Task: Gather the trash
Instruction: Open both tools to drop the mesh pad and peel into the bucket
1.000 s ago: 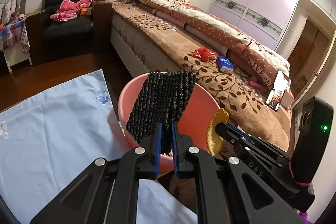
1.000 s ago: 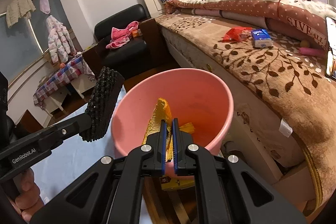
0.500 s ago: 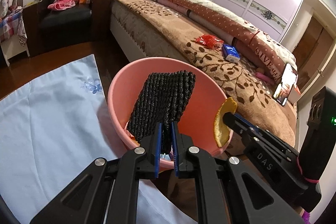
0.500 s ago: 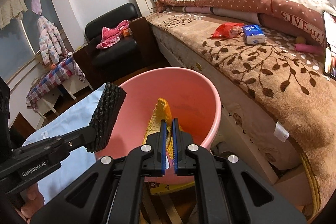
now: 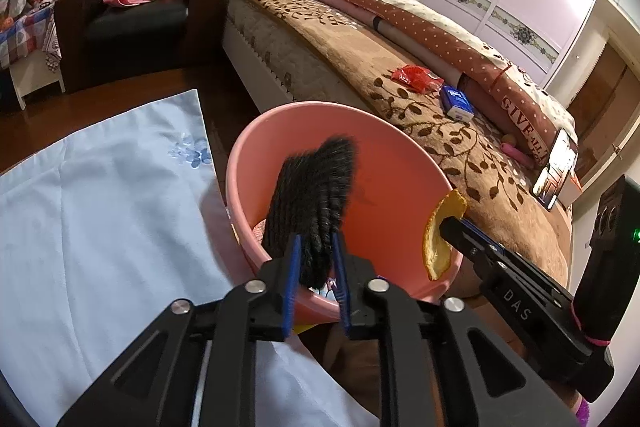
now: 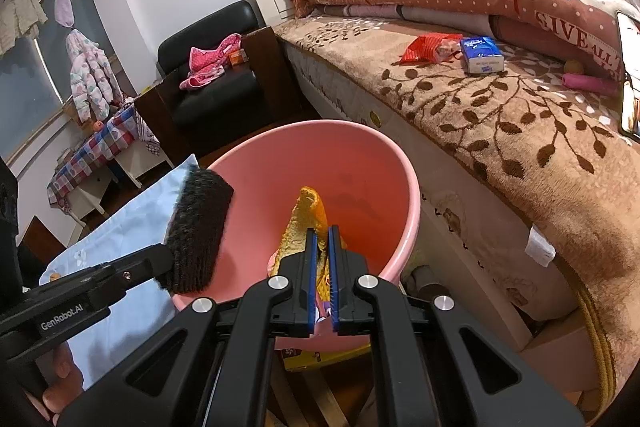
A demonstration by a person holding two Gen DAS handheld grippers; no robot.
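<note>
left tongs [image 5: 315, 259] just opening, blurred black mesh pad [image 5: 316, 195] seemingly loose between (over pink bin [image 5: 400, 147]); right tongs [image 6: 321, 247] pinch orange peel [image 6: 306, 223]

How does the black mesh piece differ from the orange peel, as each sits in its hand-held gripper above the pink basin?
The black mesh piece is dark, knobbly and broad; the orange peel is bright, thin and curled.
The left hand-held gripper has just been opening, so the mesh is blurred and seems to be slipping free; the right hand-held gripper is shut on the peel.
Both hang over the pink basin.
</note>
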